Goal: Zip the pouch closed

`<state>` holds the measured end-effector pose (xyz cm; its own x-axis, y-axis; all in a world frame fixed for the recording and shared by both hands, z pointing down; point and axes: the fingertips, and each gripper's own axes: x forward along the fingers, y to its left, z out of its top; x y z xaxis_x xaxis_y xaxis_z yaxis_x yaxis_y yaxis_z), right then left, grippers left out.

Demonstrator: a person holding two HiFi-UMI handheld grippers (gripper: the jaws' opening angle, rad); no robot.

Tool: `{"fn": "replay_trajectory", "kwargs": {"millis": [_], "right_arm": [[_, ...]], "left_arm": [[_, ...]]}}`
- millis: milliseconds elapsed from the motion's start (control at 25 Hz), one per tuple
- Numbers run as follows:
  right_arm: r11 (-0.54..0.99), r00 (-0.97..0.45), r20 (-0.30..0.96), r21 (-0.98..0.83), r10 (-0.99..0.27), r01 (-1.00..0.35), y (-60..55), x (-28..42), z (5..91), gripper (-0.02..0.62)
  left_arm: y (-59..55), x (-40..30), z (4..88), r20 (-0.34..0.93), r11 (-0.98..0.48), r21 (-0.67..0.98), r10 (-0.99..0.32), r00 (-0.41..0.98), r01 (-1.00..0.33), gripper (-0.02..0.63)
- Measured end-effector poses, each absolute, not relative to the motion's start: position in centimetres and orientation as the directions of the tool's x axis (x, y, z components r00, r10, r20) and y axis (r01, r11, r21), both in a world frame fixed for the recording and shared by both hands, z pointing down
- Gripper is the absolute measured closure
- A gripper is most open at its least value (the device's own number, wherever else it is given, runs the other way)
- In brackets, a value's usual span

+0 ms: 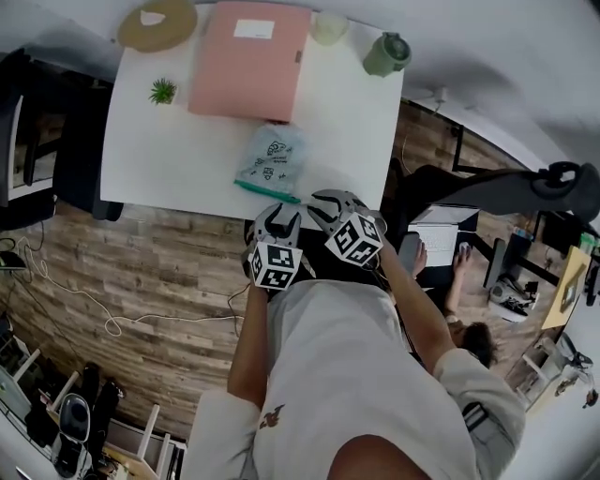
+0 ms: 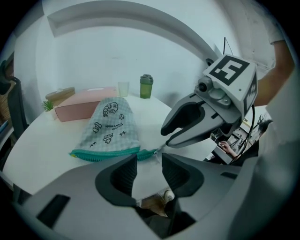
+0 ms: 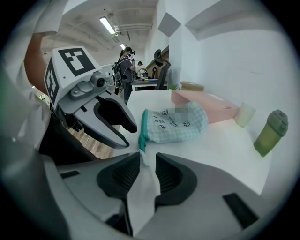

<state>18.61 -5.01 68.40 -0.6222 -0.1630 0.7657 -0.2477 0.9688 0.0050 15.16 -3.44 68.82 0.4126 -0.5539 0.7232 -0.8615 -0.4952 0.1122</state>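
Observation:
A mint checked pouch (image 1: 271,159) with small prints lies flat on the white table (image 1: 150,150), its teal zipper edge (image 1: 266,192) toward the table's front edge. My left gripper (image 1: 277,225) hovers just in front of that edge, its jaws apart with only table between them (image 2: 149,171). The zipper (image 2: 108,153) runs just beyond its fingertips. My right gripper (image 1: 328,208) sits beside it on the right, jaws narrowly apart (image 3: 147,171). The zipper's near end (image 3: 142,149) lies right at its tips, and the pads do not press on it.
A pink box (image 1: 249,58) lies behind the pouch, with a pale cup (image 1: 329,26), a green bottle (image 1: 387,53), a small plant (image 1: 162,91) and a round wooden disc (image 1: 157,23) at the far side. The table's front edge runs under both grippers. Another desk (image 1: 441,230) stands right.

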Motion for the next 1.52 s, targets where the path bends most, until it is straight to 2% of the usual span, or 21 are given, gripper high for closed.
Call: {"fn": "replay_trajectory", "kwargs": {"millis": [360,480,720,920,1520], "right_arm": [[0.986,-0.597,0.795,0.011,-0.109,-0.166,-4.7,18.0,69.9,0.526],[0.988,-0.591,0.8,0.017,-0.106,-0.155,-4.6,17.9,70.1,0.589],[0.982,-0.625,0.776,-0.04,-0.085,-0.182,-4.3,17.6,69.1,0.591],[0.976,-0.636,0.767,-0.061,-0.088,-0.208,-4.3,17.5,68.6,0.591],[0.965,-0.606,0.789,-0.068,-0.103,-0.251,-4.3,18.5,69.4,0.592]], "left_arm": [[-3.1,16.4,70.0,0.735,-0.492,0.121,-0.539,0.411,-0.862,0.456],[-3.1,16.5,70.2,0.737,-0.485,0.124,-0.539,0.407,-0.866,0.463],[-3.3,16.7,70.2,0.736,-0.478,0.128,-0.542,0.407,-0.869,0.494],[-3.5,16.5,70.3,0.74,-0.481,0.109,-0.545,0.394,-0.87,0.603],[-3.4,16.7,70.4,0.751,-0.527,0.127,-0.502,0.428,-0.841,0.606]]}}
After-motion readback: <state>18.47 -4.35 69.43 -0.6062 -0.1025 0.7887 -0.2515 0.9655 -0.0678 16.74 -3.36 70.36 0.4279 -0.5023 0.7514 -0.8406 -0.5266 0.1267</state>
